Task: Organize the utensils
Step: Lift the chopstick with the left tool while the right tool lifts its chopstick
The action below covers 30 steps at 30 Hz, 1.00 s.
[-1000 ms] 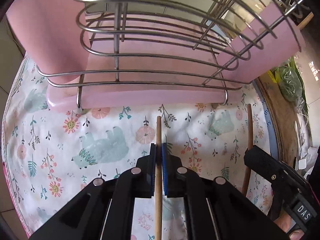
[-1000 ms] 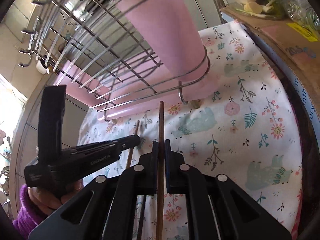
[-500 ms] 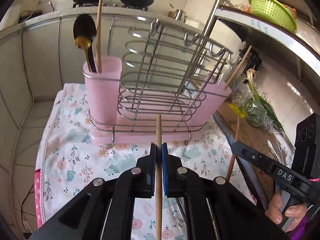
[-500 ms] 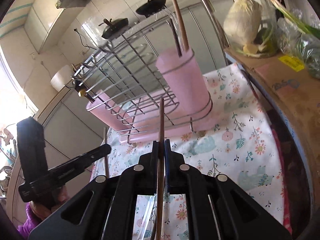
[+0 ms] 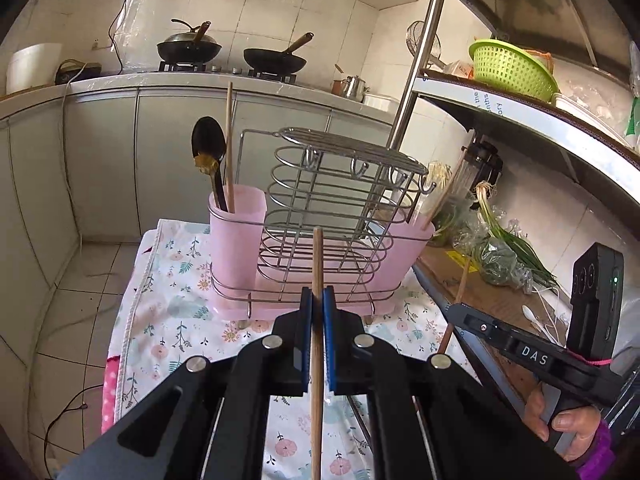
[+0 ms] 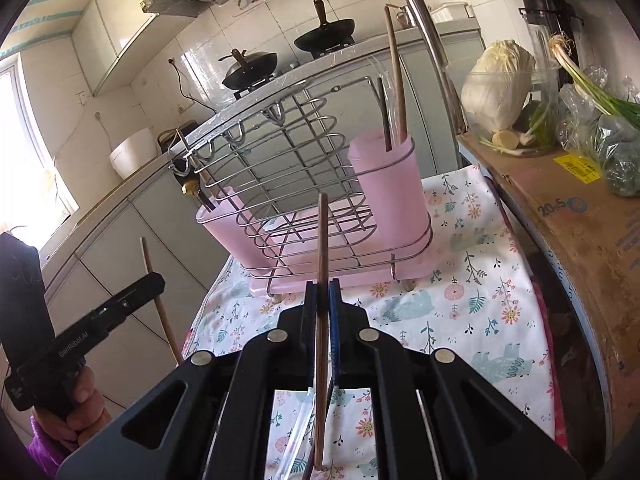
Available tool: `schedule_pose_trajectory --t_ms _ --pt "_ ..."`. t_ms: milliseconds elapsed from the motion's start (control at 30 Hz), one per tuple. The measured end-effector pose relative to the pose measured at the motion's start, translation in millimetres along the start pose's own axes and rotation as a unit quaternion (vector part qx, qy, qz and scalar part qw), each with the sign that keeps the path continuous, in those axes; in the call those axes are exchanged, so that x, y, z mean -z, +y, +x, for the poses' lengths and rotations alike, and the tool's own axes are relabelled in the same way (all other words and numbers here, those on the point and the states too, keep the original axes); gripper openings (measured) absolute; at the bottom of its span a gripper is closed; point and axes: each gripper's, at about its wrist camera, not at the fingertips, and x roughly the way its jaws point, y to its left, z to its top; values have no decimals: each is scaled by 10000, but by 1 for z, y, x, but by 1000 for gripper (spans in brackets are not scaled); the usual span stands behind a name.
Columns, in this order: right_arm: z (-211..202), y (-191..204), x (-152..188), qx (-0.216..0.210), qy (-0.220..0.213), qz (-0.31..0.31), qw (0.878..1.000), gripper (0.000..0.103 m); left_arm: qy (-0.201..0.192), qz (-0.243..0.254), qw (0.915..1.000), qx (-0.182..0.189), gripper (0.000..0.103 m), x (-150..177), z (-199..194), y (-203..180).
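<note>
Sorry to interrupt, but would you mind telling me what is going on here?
A person is sorting utensils with a handheld gripper in each hand. The left gripper is shut on one wooden chopstick, the right gripper on another chopstick. Both are held in the air, short of the wire rack on the flowered cloth. Its pink cups already hold a spoon and chopsticks.

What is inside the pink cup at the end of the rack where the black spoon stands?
The pink cup holds a black spoon, bowl up, and one wooden chopstick beside it. Their lower ends are hidden by the cup's frosted wall, so anything shorter inside cannot be seen.
</note>
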Motion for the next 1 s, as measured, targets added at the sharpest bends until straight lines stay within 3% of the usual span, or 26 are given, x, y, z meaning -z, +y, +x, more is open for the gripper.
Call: schedule_pose_trajectory --t_ms 533,767,1000 --pt "-18 8 -25 119 -442 -196 9988 6 -776 69 9968 -161 5 -44 -45 8" --pt "-37 12 -74 83 -854 -267 9960 6 -1213 49 9923 -256 5 -86 -70 15" --pt "-59 16 -136 258 -1607 -382 9859 6 -1703 42 9849 -297 5 -127 -93 22"
